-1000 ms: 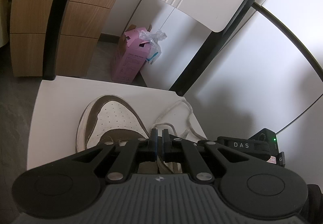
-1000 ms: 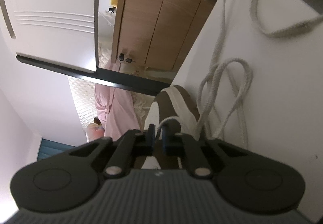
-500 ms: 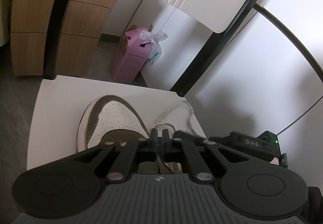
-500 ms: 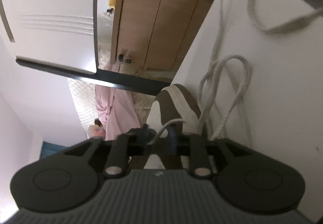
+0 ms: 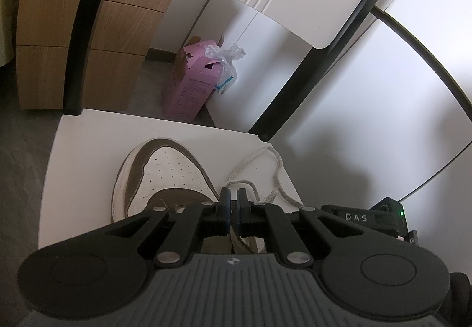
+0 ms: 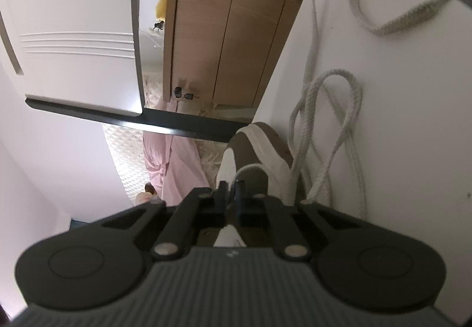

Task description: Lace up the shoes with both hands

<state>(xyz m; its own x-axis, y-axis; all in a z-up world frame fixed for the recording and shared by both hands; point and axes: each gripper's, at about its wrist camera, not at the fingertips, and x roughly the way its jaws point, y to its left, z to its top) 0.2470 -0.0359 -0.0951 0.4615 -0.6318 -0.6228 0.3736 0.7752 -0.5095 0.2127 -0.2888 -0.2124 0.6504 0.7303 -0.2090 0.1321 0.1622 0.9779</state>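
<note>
Item: white table (image 5: 97, 144), as I see it through the left wrist view. It has a rounded far corner at the left, a straight far edge, and grey floor beyond. Bare surface lies to the left of and beyond the shoe; the right edge runs close past the lace.

Item: wooden drawer unit (image 5: 50, 40), standing off the table at far left. A pink carton (image 5: 191, 88) sits on the floor just past the far edge, with crumpled plastic at its top.

Item: shoe (image 5: 165, 176), a brown-and-white sneaker with a perforated white toe panel and brown overlays. It lies on the table with its toe pointing away from my left gripper.

Item: lace (image 6: 327, 132), pale woven cord. In the right wrist view it sprawls in loose loops over the table (image 6: 413, 150) beside the shoe (image 6: 259, 150), and one long run reaches toward the far corner.

Item: left gripper (image 5: 230, 203), tilted downward over the shoe's eyelet area. Its jaws are drawn together to a narrow slit (I cannot make out whether any lace is pinched there).

Item: right gripper (image 6: 231, 189), held nearly level at the shoe's side and showing in the left view as a dark body marked DAS. Its jaws are closed, and a short arc of lace rises from between the tips, so I read it as pinching the lace.
</note>
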